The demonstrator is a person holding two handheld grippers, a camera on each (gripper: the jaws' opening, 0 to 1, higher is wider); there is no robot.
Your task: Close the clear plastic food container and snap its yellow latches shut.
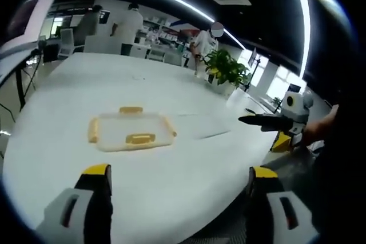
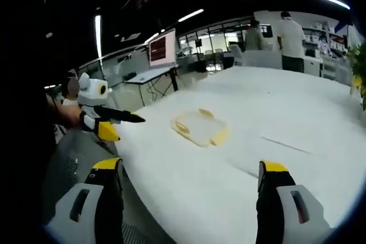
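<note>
Left gripper view showed your left gripper (image 1: 178, 190) with its fingers (image 1: 97, 190) spread wide apart, holding nothing, hovering over the near edge of the white desk (image 1: 171, 192). Ahead of it the clear plastic food container (image 1: 131, 131) lay flat on the desk, lid on, yellow latches (image 1: 140, 138) at its sides. Your right gripper (image 2: 189, 190) likewise had its fingers (image 2: 273, 182) parted and empty, well apart from the container, which sat mid-desk ahead of it.
</note>
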